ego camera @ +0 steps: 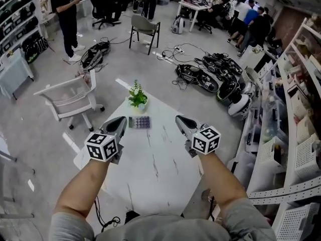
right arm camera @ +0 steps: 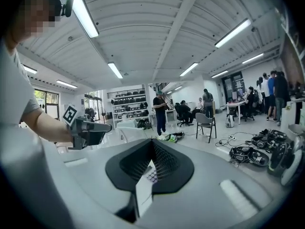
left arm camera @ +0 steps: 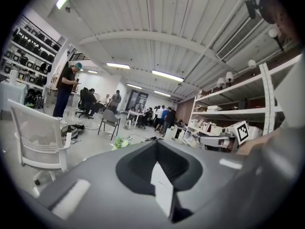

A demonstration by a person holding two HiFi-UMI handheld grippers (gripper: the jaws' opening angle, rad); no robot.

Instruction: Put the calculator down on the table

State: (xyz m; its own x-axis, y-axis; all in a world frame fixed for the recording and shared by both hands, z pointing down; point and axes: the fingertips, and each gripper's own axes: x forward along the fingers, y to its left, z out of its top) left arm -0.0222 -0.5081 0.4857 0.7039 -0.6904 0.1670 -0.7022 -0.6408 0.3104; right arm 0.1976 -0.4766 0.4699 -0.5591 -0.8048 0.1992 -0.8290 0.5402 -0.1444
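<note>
The calculator (ego camera: 139, 122), grey with purple keys, lies flat on the white marbled table (ego camera: 150, 169), just in front of a small potted plant (ego camera: 137, 97). Both grippers hover above the table, held level and apart from the calculator. My left gripper (ego camera: 122, 119) is to its left, jaws together and empty; in the left gripper view (left arm camera: 156, 143) the jaws meet at a point. My right gripper (ego camera: 179, 118) is to its right, also shut and empty (right arm camera: 152, 141). A bit of the calculator's keys (right arm camera: 151, 176) shows low between the right jaws.
A white chair (ego camera: 70, 97) stands left of the table. Bags and cables (ego camera: 200, 74) lie on the floor beyond it. White shelving (ego camera: 296, 134) runs along the right side. A grey chair (ego camera: 145, 29) and several people are farther back.
</note>
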